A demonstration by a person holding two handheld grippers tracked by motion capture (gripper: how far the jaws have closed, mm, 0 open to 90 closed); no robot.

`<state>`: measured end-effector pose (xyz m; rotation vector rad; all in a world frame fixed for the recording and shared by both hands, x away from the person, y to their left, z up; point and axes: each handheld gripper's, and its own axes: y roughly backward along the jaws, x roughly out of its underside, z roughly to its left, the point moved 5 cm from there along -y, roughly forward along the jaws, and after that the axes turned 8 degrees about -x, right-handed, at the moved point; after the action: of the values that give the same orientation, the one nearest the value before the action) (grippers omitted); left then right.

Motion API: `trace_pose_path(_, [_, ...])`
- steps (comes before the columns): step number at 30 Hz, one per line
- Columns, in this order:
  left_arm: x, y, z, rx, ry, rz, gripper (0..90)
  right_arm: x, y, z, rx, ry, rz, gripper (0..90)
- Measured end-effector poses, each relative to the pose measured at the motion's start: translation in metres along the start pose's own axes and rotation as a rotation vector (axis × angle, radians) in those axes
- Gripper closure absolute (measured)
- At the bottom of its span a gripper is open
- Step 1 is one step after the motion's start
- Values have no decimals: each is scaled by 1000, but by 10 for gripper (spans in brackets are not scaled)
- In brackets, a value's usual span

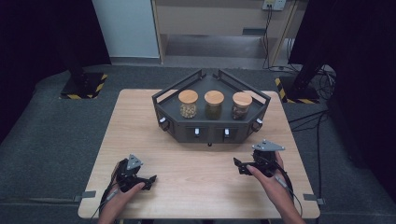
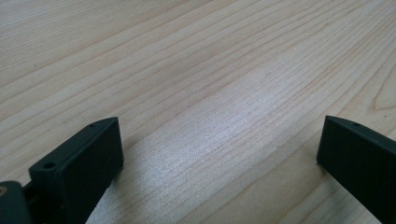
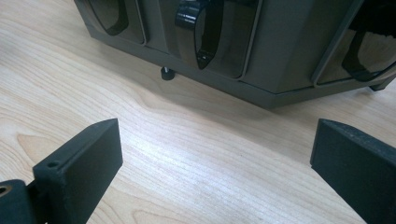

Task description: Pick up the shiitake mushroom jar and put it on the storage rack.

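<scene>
The wooden bench (image 1: 196, 163) carries a dark angular rack (image 1: 211, 122) at its far middle, three cork-lidded jars (image 1: 214, 103) standing in a row inside. Nearer the person, the left gripper (image 1: 150, 179) and right gripper (image 1: 237, 164) rest well apart, fingers spread wide, holding nothing

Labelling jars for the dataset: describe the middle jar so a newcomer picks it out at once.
On the wooden table stands a dark angular rack with three wood-lidded glass jars in a row on top. The middle jar has a neighbour on each side, and its contents look darker and greener than theirs.
</scene>
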<state>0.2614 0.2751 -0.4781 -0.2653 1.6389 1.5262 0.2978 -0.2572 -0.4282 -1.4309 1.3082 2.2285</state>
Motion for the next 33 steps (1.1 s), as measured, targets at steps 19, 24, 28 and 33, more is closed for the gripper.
trace_pose_path(19, [0,0,0,0,0,0,0,17,-1,3,-7,-15,17,23])
trace_pose_path(24, [0,0,0,0,0,0,0,21,0,4,-9,-13,22,23])
trace_pose_path(28, [0,0,0,0,0,0,0,26,-3,5,-11,-12,33,23])
trace_pose_path(33, [0,0,0,0,0,0,0,32,-8,6,-16,-16,51,25])
